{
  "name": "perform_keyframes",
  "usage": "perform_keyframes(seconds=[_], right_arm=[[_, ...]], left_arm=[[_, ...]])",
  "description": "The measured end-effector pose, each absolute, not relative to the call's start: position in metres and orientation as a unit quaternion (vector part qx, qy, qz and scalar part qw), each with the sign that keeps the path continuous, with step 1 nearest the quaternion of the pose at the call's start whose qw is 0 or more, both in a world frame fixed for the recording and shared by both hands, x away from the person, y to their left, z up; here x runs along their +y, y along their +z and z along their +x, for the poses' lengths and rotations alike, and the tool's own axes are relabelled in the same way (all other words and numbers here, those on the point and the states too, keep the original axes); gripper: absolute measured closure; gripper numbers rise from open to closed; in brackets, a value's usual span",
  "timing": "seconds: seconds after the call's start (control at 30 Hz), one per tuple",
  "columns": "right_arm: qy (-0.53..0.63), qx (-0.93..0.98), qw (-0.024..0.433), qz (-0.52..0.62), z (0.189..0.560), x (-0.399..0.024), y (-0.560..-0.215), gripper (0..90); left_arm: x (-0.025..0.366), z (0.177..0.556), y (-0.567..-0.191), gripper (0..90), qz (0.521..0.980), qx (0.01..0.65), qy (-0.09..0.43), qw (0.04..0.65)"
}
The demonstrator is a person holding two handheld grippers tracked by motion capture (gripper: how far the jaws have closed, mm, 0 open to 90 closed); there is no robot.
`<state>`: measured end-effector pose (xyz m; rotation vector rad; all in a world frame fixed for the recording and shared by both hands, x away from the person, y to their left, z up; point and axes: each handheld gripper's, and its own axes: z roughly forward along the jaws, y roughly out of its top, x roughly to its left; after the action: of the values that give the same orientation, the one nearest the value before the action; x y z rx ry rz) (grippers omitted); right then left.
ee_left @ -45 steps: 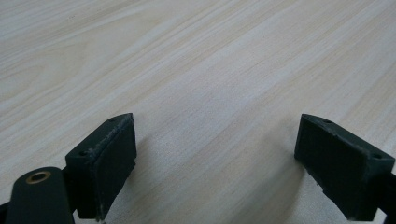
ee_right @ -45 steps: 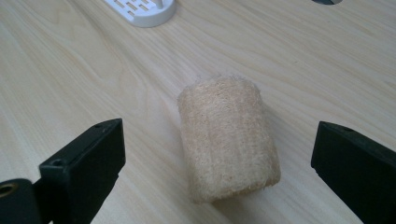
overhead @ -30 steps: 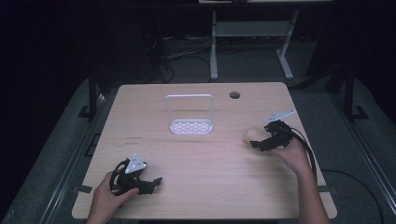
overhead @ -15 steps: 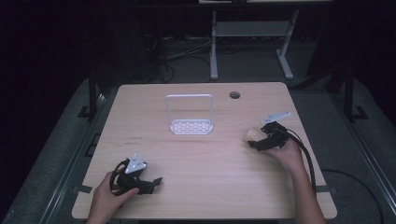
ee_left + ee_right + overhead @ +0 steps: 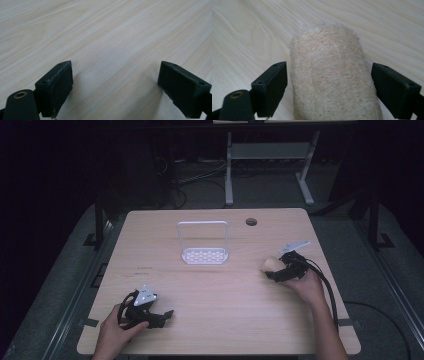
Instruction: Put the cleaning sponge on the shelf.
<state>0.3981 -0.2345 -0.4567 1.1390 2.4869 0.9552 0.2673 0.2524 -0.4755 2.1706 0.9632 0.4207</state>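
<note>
Between your right gripper's (image 5: 329,87) jaws lies the sponge (image 5: 332,82), a pale, fibrous loofah-like roll, lengthwise along the jaw line, resting on the wooden table (image 5: 240,320). Jaws stand apart, one on each side of it; a thin gap shows on the left side, a slightly wider one on the right, so nothing is clamped yet. Seen from above, the sponge (image 5: 270,265) sits at the table's right side, well apart from the white wire rack (image 5: 204,255) near the middle. Risks, as I judge them: the sponge is soft and springy, so a shallow or off-centre close may squash it unevenly and let it roll or squirt forward; closing while your hand (image 5: 307,287) is tilted could nudge it sideways before both jaws bite. Loose fibres may also snag. Your left gripper (image 5: 157,316) rests low at the near left edge, jaws wide apart over bare wood (image 5: 112,50), holding nothing.
</note>
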Motion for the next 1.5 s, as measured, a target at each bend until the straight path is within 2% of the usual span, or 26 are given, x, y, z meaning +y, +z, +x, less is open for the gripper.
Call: perform_keyframes(seconds=[0.1, 0.23, 0.33, 1.5], right_arm=[[0.324, 0.851, 0.118, 0.397, 0.398, -0.235, -0.457, 15.0], [0.321, 0.853, 0.119, 0.394, 0.398, -0.235, -0.459, 22.1], [0.320, 0.853, 0.123, 0.394, 0.397, -0.235, -0.458, 23.1], [0.339, 0.855, 0.131, 0.370, 0.380, -0.228, -0.432, 23.6]], left_arm=[[0.252, 0.267, -0.476, 12.0, 0.841, 0.373, 0.163, 0.357], [0.252, 0.267, -0.476, 12.1, 0.841, 0.373, 0.163, 0.357], [0.252, 0.267, -0.476, 12.0, 0.841, 0.373, 0.163, 0.357], [0.252, 0.267, -0.476, 12.1, 0.841, 0.373, 0.163, 0.357]])
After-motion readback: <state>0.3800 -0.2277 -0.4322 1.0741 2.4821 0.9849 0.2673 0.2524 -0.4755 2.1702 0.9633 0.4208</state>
